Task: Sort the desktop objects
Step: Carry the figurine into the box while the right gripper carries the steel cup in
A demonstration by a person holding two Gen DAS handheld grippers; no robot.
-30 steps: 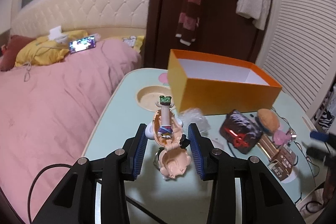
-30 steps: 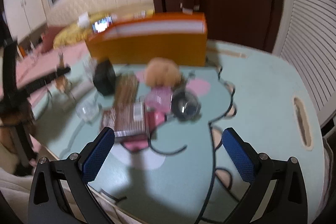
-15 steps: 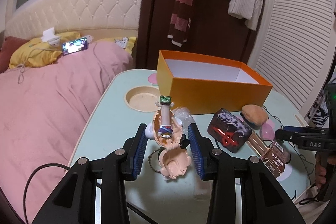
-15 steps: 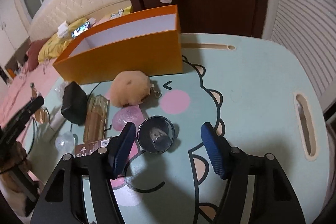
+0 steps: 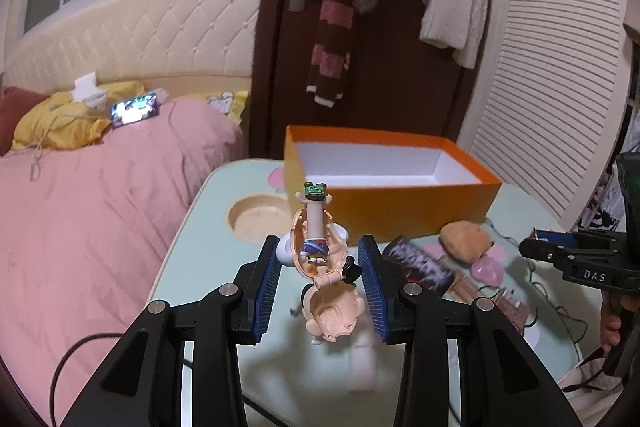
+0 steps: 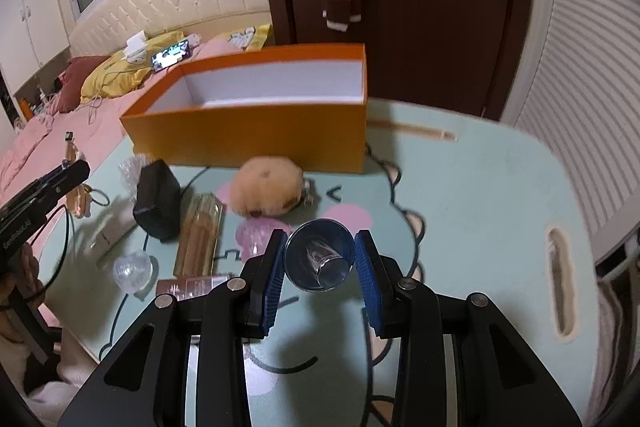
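Small glass cup (image 6: 320, 261) beside plush hamster (image 6: 266, 191), orange box (image 6: 256, 119).

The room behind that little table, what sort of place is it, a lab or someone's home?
Most likely a home bedroom. A bed with a pink quilt and a tufted headboard stands beside the table, and a striped scarf hangs on the dark door.

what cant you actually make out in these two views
- Left wrist view: whether the left hand-held gripper pinches the toy figure; gaps show beside it, contact unclear.
- Right wrist view: whether the right hand-held gripper pads truly clamp the metal cup; its base is hidden by its own rim.
- Right wrist view: label text on the brown packet, too blurred and partly behind a finger.
- Left wrist view: orange box floor near the front, hidden by its wall.
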